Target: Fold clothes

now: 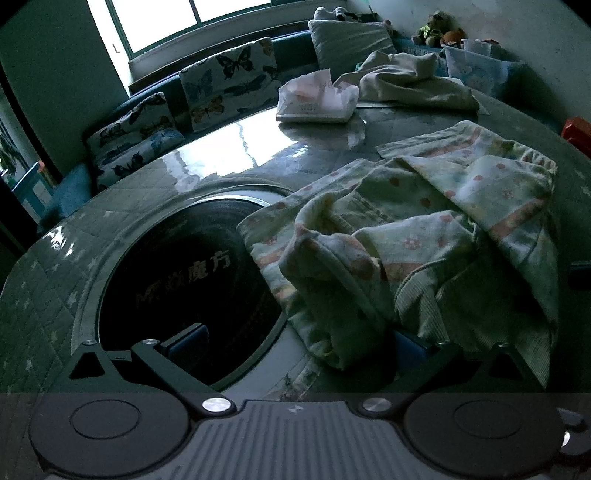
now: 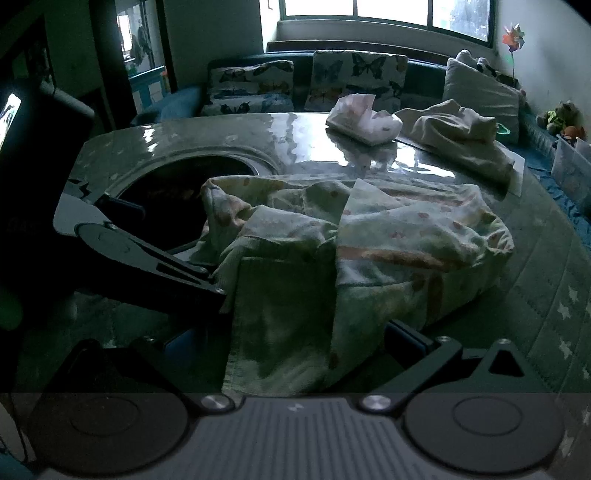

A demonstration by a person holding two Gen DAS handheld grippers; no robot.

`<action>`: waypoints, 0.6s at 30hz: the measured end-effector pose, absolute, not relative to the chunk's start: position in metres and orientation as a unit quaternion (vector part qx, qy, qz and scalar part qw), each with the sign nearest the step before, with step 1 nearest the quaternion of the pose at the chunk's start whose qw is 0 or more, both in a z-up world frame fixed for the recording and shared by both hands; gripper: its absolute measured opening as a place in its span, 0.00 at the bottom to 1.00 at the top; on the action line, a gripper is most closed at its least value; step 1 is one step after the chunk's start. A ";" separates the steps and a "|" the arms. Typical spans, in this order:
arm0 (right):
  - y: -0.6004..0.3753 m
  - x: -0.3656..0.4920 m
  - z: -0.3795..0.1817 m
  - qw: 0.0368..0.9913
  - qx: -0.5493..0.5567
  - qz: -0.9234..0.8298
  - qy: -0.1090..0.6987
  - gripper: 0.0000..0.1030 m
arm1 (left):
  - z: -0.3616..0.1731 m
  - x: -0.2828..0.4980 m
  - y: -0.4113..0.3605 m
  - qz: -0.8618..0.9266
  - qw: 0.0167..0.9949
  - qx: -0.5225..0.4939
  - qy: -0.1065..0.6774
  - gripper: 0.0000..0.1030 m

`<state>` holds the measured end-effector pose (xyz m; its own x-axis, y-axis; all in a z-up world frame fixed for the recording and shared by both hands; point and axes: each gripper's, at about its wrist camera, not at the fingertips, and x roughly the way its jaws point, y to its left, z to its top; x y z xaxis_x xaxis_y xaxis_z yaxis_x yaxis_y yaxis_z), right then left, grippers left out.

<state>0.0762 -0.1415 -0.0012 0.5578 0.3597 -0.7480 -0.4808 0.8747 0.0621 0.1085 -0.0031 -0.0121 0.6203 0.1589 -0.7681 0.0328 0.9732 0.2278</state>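
A pale floral garment [image 1: 424, 236] lies crumpled on the glossy table, partly over the table's round dark inset [image 1: 192, 280]. My left gripper [image 1: 299, 343] is open; its left finger [image 1: 188, 339] stands over the inset and its right finger is under the garment's near edge. In the right wrist view the same garment [image 2: 369, 243] drapes over my open right gripper [image 2: 299, 343], with its hem hanging between the wide-apart fingers. The left gripper [image 2: 122, 240] shows at the garment's left side in that view. A second cream garment [image 1: 413, 81] lies bunched at the far end, also in the right wrist view [image 2: 458, 133].
A tissue pack [image 1: 317, 99] sits at the table's far side, also seen in the right wrist view [image 2: 365, 118]. Butterfly cushions [image 1: 229, 81] line a sofa behind the table. A plastic bin [image 1: 476, 70] and plush toys [image 1: 439, 31] stand at far right.
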 end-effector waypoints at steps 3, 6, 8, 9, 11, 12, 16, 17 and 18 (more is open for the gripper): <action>-0.141 0.076 -0.001 0.879 -0.077 0.239 0.405 1.00 | -0.011 0.108 -0.003 0.035 0.894 0.110 0.434 1.00; -0.141 0.077 0.000 0.880 -0.076 0.239 0.403 1.00 | -0.010 0.109 -0.003 0.035 0.894 0.109 0.433 1.00; -0.141 0.078 0.001 0.880 -0.077 0.240 0.402 1.00 | -0.009 0.110 -0.003 0.035 0.894 0.109 0.433 1.00; -0.141 0.078 0.002 0.881 -0.078 0.239 0.401 1.00 | -0.009 0.110 -0.003 0.035 0.894 0.108 0.433 1.00; -0.142 0.078 0.003 0.882 -0.078 0.239 0.399 1.00 | -0.007 0.112 -0.003 0.034 0.895 0.108 0.431 1.00; -0.142 0.078 0.003 0.882 -0.077 0.239 0.398 1.00 | -0.005 0.112 -0.002 0.033 0.896 0.107 0.430 1.00; -0.144 0.081 0.007 0.886 -0.077 0.237 0.391 1.00 | 0.003 0.118 0.004 0.036 0.901 0.094 0.423 1.00; -0.145 0.082 0.008 0.887 -0.076 0.237 0.389 1.00 | 0.006 0.120 0.006 0.036 0.902 0.090 0.421 1.00; -0.146 0.084 0.010 0.888 -0.076 0.236 0.386 1.00 | 0.008 0.121 0.008 0.035 0.903 0.086 0.419 1.00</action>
